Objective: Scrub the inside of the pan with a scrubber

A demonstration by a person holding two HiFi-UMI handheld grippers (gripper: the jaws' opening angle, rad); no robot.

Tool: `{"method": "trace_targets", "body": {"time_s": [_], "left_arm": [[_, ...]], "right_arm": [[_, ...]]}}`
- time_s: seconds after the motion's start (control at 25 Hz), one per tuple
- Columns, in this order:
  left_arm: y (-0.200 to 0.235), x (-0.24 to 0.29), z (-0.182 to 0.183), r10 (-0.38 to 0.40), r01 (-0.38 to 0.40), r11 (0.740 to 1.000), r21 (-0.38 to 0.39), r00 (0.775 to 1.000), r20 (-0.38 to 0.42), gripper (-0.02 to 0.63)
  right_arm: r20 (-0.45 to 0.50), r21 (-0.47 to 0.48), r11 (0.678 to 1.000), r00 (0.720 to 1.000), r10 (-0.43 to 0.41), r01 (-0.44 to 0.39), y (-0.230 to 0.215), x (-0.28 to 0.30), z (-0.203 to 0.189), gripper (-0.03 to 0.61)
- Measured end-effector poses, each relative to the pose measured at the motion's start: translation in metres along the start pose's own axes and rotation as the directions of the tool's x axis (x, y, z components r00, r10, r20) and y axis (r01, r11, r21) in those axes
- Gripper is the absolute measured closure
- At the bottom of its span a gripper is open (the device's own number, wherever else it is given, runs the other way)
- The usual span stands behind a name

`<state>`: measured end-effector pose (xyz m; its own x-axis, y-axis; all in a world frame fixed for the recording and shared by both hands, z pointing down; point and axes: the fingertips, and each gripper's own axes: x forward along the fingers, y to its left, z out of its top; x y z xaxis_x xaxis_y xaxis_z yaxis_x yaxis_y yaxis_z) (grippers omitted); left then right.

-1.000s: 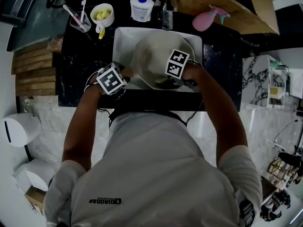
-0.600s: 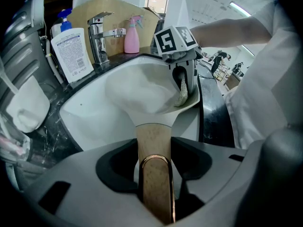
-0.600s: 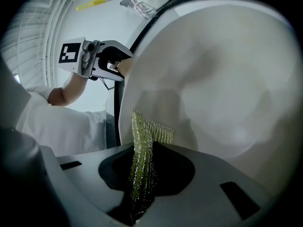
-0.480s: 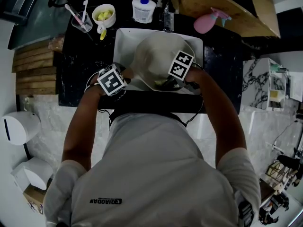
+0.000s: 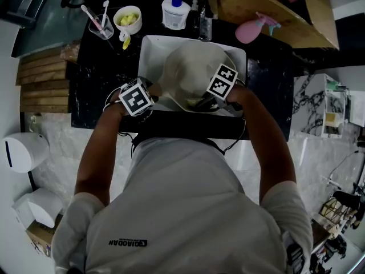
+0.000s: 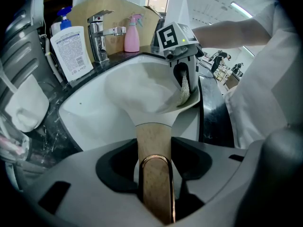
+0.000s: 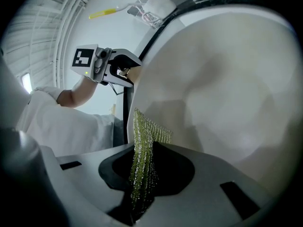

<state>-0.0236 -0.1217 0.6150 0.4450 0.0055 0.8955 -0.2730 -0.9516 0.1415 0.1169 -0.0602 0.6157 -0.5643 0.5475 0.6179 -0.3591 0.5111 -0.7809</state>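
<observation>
Head view looks down on a white sink (image 5: pixel 149 44) set in the black counter (image 5: pixel 97 73). The pan (image 5: pixel 191 67) lies in the basin and fills most of it, with its pale inside facing up. Inside the pan are the green mesh scrubber (image 7: pixel 142 164) and the tips of the right gripper (image 5: pixel 202 101), whose jaws are pinched tight on the scrubber, pressing it to the pan's wall just inside the near rim. The left gripper (image 5: pixel 149 93) is clamped on the wooden handle (image 6: pixel 154 145). The handle runs straight ahead of that gripper into the bowl, so the pan's long axis points away from the left gripper and across the sink.

Beyond the left gripper on the counter stand a mug (image 5: pixel 128 18) with yellow pieces in it and a glass (image 5: pixel 100 25) holding toothbrushes. A pump bottle (image 6: pixel 71 46), the faucet (image 6: pixel 102 34) and a pink spray bottle (image 6: pixel 131 32) stand ahead and to its left.

The pan's rim sits close to the sink's near wall beside the right gripper. Ahead of that gripper the curved inside of the pan lies open. Bare basin shows left of the pan, in front of the left gripper.
</observation>
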Motion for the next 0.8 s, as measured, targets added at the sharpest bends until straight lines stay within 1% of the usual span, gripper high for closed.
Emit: {"method": "trace_targets", "body": {"time_s": [0.16, 0.24, 0.32, 0.4, 0.44, 0.48, 0.56, 0.6, 0.68, 0.72, 0.76, 0.8], "left_arm": [[0.002, 0.001, 0.001, 0.011, -0.011, 1.0, 0.012, 1.0, 0.0, 0.397], [-0.001, -0.001, 0.003, 0.003, -0.003, 1.0, 0.006, 1.0, 0.002, 0.397], [-0.002, 0.001, 0.001, -0.006, 0.006, 1.0, 0.001, 1.0, -0.005, 0.397], [-0.004, 0.003, -0.003, -0.024, 0.023, 1.0, -0.01, 1.0, -0.012, 0.397], [-0.005, 0.003, -0.003, -0.027, 0.027, 1.0, -0.013, 1.0, -0.011, 0.397], [-0.005, 0.003, -0.003, -0.027, 0.027, 1.0, -0.013, 1.0, -0.011, 0.397], [-0.005, 0.003, -0.003, -0.025, 0.025, 1.0, -0.012, 1.0, -0.011, 0.397], [-0.005, 0.003, -0.004, -0.025, 0.025, 1.0, -0.011, 1.0, -0.011, 0.397], [-0.005, 0.003, -0.003, -0.024, 0.024, 1.0, -0.01, 1.0, -0.01, 0.397], [-0.005, 0.004, -0.003, -0.025, 0.025, 1.0, -0.01, 1.0, -0.009, 0.397], [-0.005, 0.004, -0.002, -0.025, 0.025, 1.0, -0.01, 1.0, -0.008, 0.397], [-0.005, 0.004, -0.002, -0.024, 0.024, 1.0, -0.009, 1.0, -0.008, 0.397]], "right_arm": [[0.045, 0.007, 1.0, 0.999, 0.012, -0.012, -0.001, -0.004, 0.003, 0.494], [0.097, -0.022, 1.0, 0.995, -0.01, 0.012, -0.004, -0.007, 0.009, 0.494], [0.179, -0.058, 0.995, 0.981, -0.073, 0.084, -0.015, -0.015, 0.02, 0.494], [0.269, -0.096, 0.975, 0.948, -0.17, 0.202, -0.029, -0.029, 0.036, 0.494], [0.313, -0.115, 0.955, 0.922, -0.227, 0.274, -0.035, -0.037, 0.045, 0.494], [0.355, -0.13, 0.927, 0.89, -0.286, 0.35, -0.042, -0.045, 0.054, 0.494], [0.428, -0.146, 0.861, 0.816, -0.389, 0.487, -0.053, -0.06, 0.071, 0.494], [0.455, -0.147, 0.829, 0.782, -0.427, 0.539, -0.058, -0.065, 0.079, 0.494], [0.486, -0.15, 0.771, 0.725, -0.488, 0.619, -0.067, -0.074, 0.091, 0.494], [0.491, -0.154, 0.736, 0.698, -0.522, 0.659, -0.073, -0.078, 0.095, 0.494], [0.488, -0.161, 0.693, 0.667, -0.562, 0.702, -0.079, -0.082, 0.098, 0.494], [0.482, -0.173, 0.642, 0.633, -0.606, 0.747, -0.086, -0.085, 0.101, 0.494]]}}
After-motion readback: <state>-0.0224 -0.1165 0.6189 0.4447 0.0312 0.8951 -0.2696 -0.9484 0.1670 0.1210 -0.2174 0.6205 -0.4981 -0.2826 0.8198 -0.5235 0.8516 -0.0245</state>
